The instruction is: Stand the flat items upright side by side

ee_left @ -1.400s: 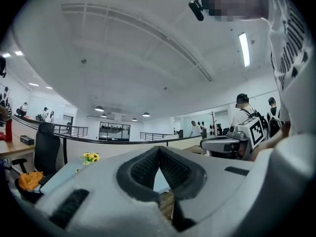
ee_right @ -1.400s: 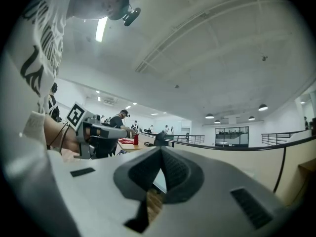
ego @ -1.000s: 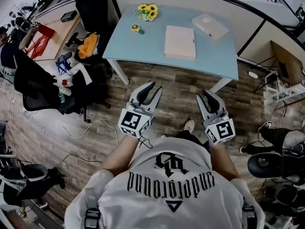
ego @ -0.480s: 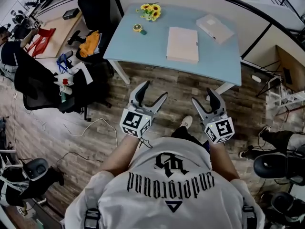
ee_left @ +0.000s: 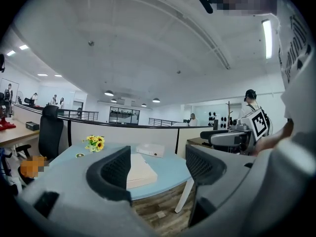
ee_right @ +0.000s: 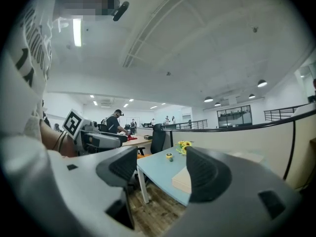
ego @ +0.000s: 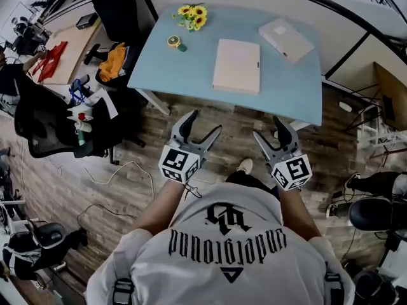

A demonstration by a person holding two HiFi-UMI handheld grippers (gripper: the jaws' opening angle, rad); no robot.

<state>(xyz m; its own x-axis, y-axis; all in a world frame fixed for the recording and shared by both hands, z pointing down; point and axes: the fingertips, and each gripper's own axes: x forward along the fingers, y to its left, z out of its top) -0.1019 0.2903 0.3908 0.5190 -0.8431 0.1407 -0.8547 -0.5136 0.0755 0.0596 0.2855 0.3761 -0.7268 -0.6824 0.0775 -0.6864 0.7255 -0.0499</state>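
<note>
1. Head view: left tongs [ego: 203,123] and right tongs [ego: 269,129] hover short of the desk [ego: 191,65], jaws just opened wide, gripping nothing.
2. Beige book [ego: 236,66] and white box [ego: 285,40] lie flat on the desk, apart.

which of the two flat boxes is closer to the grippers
The beige box, in the middle of the table by its near edge. The white box lies farther back, angled, at the far right corner.

- White T-shirt [ego: 227,242]: black gothic "underground" across the back, upside down in the head view; emblem beside it unreadable.
- Left gripper [ego: 203,123] cube [ego: 179,164] and right gripper [ego: 269,129] cube [ego: 292,171]: black-and-white square markers, no letters.
</note>
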